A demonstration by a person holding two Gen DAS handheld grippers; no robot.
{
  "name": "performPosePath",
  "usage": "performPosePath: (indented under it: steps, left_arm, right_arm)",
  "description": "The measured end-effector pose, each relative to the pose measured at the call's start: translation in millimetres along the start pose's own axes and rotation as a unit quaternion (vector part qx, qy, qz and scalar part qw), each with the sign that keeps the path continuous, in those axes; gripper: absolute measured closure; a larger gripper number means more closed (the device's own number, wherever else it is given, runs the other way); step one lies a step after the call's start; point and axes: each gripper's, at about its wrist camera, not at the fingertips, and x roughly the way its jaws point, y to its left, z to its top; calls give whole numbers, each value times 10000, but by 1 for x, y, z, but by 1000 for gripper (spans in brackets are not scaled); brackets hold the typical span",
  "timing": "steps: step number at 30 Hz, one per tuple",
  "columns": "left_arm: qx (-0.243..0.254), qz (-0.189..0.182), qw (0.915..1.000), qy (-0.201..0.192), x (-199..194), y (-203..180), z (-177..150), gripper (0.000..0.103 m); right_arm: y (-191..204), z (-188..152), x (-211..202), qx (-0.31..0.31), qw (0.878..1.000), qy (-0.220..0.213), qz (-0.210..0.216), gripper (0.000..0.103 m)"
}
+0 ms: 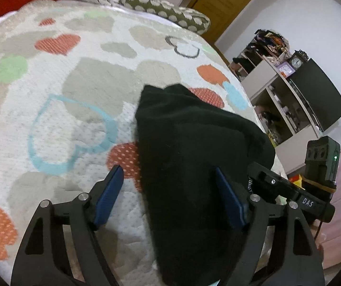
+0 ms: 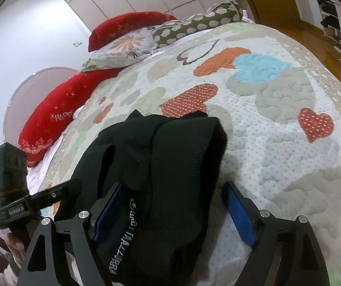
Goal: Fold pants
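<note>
The black pants (image 1: 194,157) lie on the bed, on a quilt (image 1: 75,119) covered with hearts. They are bunched into a thick, dark bundle near the edge of the bed, close to the person. It looks like they have been folded at least once, because the cloth sits in layers. White letters show on one band of the cloth in the right wrist view.

The left gripper (image 1: 170,197) has its two blue pads spread wide. The pants sit between them, and the far pad is right against the cloth, but nothing is being pinched. The right gripper (image 2: 172,214) is spread wide too. The pants (image 2: 160,166) lie across one blue pad and the other pad stands apart over the quilt (image 2: 277,143) — so this claw is not squeezing either.

Both claws come at the bundle from the near side, one on each side of it. My guess is that this is so the person can take both ends at once and keep the fold even. Soft cloth flops — if only one side is lifted, the layers could slide apart.

Red pillows (image 2: 58,114) and a spotted pillow (image 2: 194,26) sit at the head of the bed, well away from the pants.
</note>
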Motion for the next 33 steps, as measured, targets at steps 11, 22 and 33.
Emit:
performPosePath:
  steps: [11,22,33]
  left_arm:
    - [184,-245,9995,-18,3,-8,2,60]
    - [235,208,9978,-583,-61,26,40,64]
    - [-639,881,9928,-490,-57,94,36,35]
  right_arm:
    - [15,6,1,106,9985,-284,457,65]
    - [88,40,24,-336,9941,-322,979,69]
    - [89,49,44,-530,9984,-128,-176,54]
